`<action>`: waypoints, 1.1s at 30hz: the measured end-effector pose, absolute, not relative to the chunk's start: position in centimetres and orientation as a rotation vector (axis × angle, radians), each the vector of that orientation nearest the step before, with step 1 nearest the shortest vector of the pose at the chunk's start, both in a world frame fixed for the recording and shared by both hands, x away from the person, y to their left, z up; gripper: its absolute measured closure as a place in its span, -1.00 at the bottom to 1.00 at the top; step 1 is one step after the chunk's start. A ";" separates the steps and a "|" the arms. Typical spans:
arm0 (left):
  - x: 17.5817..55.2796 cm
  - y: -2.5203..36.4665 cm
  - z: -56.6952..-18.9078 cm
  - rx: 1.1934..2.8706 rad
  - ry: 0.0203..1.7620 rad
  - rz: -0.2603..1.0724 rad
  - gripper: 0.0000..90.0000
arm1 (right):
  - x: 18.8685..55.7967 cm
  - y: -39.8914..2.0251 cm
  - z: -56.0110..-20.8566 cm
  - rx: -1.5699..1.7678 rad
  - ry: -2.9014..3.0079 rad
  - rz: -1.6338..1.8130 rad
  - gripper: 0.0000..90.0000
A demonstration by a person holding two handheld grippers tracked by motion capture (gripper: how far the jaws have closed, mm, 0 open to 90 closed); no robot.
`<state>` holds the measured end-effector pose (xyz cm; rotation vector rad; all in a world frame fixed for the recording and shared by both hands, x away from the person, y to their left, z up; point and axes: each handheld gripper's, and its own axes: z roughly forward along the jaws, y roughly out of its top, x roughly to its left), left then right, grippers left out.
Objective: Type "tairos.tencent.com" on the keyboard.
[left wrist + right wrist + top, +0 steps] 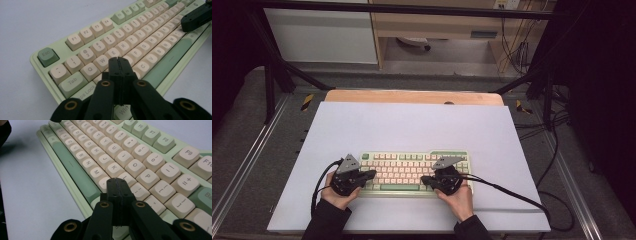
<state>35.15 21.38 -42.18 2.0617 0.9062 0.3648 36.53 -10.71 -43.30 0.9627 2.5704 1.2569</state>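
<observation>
With their jaws pressed flat together and nothing between them, both tools stand over the keys as blunt pointers. In its own view the left gripper (119, 60) hangs over the home row near the A, S and D caps, with the Tab key (73, 82) at its nine o'clock and the green Esc key (47, 56) at ten. The right gripper (116, 181) is closed the same way and sits over the caps just below K and L, with the spacebar (75, 170) running off toward eleven.

From above, the keyboard (412, 171) lies at about six o'clock on the pale mat (412, 125), flat and square to the person, a hand at each end.

By the look of it, the board is rigid and fairly heavy and won't slide under a tap. The caps are smooth, slightly dished plastic that yield downward, so each should be pressed at its centre with the closed tip, not gripped. An off-centre push could catch a neighbouring key.
</observation>
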 end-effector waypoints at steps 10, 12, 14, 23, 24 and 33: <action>35.1 21.1 -42.1 2.059 0.897 0.363 1.00 | 36.2 -11.5 -41.8 0.947 2.523 1.306 1.00; 35.0 20.9 -42.1 2.058 0.895 0.361 1.00 | 36.2 -11.7 -41.6 0.957 2.516 1.310 1.00; 35.0 20.6 -42.1 2.062 0.889 0.359 1.00 | 36.3 -12.1 -41.5 0.955 2.507 1.312 1.00; 35.0 19.2 -42.3 2.084 0.864 0.345 1.00 | 36.3 -12.8 -41.4 0.987 2.488 1.319 1.00; 35.0 19.0 -42.3 2.087 0.861 0.341 1.00 | 36.4 -12.9 -41.4 0.981 2.487 1.319 1.00; 34.9 17.9 -42.8 2.114 0.839 0.327 1.00 | 36.4 -13.0 -41.3 0.989 2.483 1.325 1.00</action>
